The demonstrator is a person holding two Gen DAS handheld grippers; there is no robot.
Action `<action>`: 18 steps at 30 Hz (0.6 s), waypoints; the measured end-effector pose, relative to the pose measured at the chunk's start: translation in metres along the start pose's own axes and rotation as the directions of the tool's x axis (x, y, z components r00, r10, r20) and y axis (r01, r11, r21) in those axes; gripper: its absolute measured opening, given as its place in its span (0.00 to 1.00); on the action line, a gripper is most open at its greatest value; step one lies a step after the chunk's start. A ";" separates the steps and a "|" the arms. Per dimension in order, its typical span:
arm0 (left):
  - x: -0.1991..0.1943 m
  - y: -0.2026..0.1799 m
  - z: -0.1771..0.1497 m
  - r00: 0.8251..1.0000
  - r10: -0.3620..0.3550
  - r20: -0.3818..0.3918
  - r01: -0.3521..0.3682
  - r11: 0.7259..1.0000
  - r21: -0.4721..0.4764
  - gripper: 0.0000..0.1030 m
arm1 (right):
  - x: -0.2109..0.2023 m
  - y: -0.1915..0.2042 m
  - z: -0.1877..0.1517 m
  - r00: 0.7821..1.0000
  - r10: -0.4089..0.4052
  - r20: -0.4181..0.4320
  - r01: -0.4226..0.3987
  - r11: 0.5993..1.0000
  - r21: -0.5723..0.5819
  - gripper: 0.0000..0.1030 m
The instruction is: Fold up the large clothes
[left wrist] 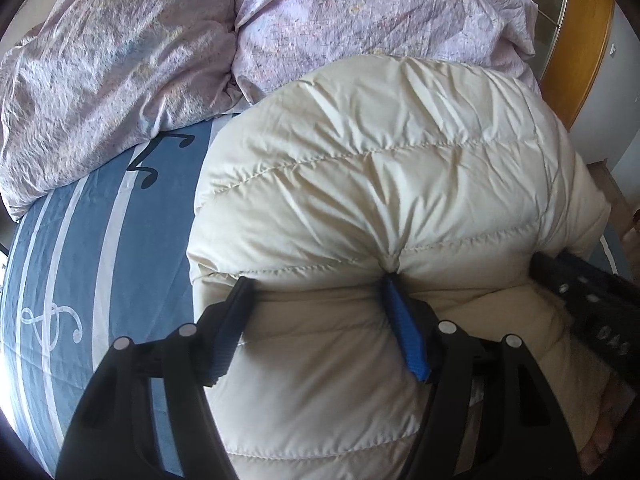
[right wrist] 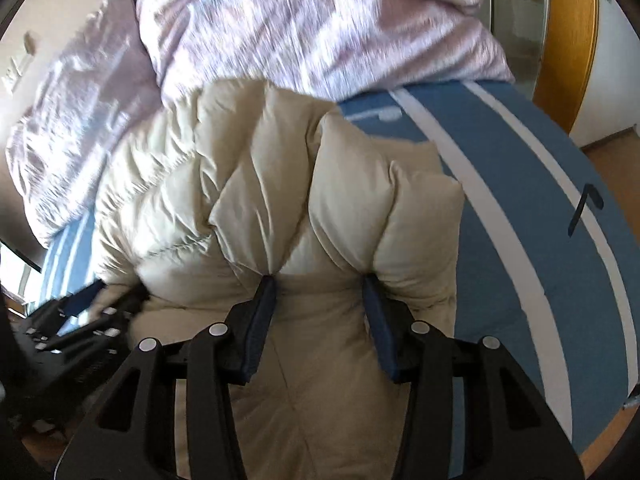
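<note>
Cream padded jacket (left wrist: 380, 168) on the bed sheet (left wrist: 100, 240) looks light, soft and slippery; left gripper (left wrist: 316, 292) and right gripper (right wrist: 320, 288), both spread open, press into its near edge, where a stitched seam offers hold.

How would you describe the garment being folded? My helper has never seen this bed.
Start at the bed's blue sheet with white stripes. In front of the crumpled lilac duvet lies the cream puffer jacket. It alone is plain, quilted in puffy stitched bands, with both grippers pressing into it.

Duvet (left wrist: 120, 60) blocks beyond; striped sheet (right wrist: 520, 200) seemingly passable rightward.
</note>
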State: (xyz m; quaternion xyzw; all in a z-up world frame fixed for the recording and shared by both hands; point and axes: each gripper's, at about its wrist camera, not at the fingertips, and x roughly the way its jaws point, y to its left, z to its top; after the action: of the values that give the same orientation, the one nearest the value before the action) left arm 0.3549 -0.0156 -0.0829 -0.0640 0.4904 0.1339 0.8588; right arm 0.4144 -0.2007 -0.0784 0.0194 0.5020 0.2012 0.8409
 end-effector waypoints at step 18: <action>0.008 -0.003 -0.004 1.000 -0.002 0.021 0.002 1.000 -0.009 0.69 | 0.015 -0.003 -0.013 0.999 -0.029 0.039 0.030 0.999 -0.032 0.46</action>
State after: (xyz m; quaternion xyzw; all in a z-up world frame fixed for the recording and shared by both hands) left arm 0.3568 -0.0184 -0.0921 -0.0670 0.4806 0.1358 0.8638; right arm 0.4103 -0.2000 -0.0985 0.0021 0.4827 0.1967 0.8534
